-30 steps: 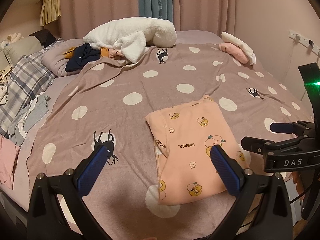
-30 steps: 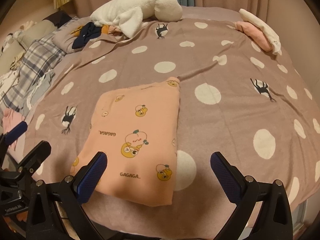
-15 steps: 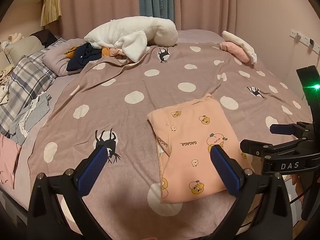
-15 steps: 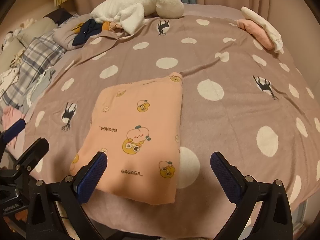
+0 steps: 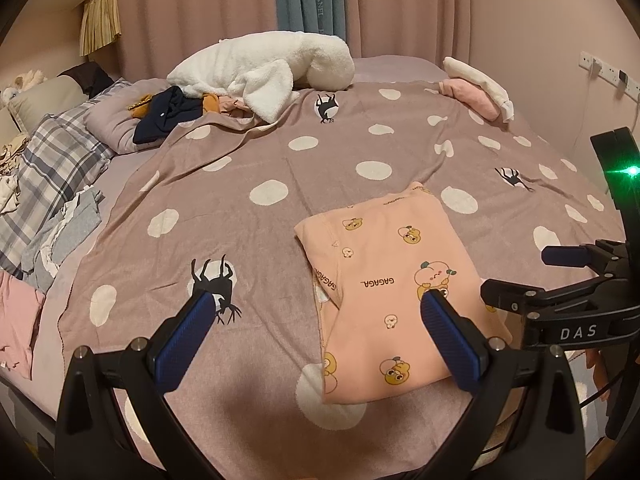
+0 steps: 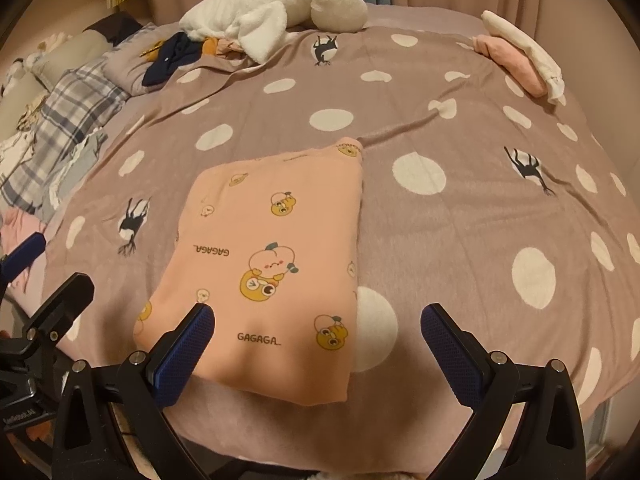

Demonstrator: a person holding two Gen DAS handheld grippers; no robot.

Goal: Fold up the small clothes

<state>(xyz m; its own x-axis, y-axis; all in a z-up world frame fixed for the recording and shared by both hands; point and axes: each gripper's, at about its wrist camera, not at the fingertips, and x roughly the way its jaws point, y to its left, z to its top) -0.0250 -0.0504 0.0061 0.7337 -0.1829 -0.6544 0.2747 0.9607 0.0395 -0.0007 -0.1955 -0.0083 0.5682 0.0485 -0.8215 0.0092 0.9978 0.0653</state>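
A peach garment (image 5: 384,276) printed with cartoon figures and "GAGAGA" lies folded into a flat rectangle on the dotted mauve blanket (image 5: 280,168) near the bed's front edge. It also shows in the right wrist view (image 6: 276,256). My left gripper (image 5: 316,336) is open and empty, above the front edge, just left of the garment. My right gripper (image 6: 316,348) is open and empty, over the garment's near right corner. Neither touches the cloth. The right gripper also shows at the right of the left wrist view (image 5: 560,280).
A white fleece (image 5: 264,68) and dark and orange clothes (image 5: 168,114) lie piled at the back. Folded pink and white items (image 5: 476,88) sit at the back right. A plaid pillow (image 5: 52,168) and grey clothes (image 5: 68,232) lie at the left. A wall is at the right.
Both grippers have drawn back slightly and risen; the garment sits a little farther away in both views. Both stay open. The garment has not moved.
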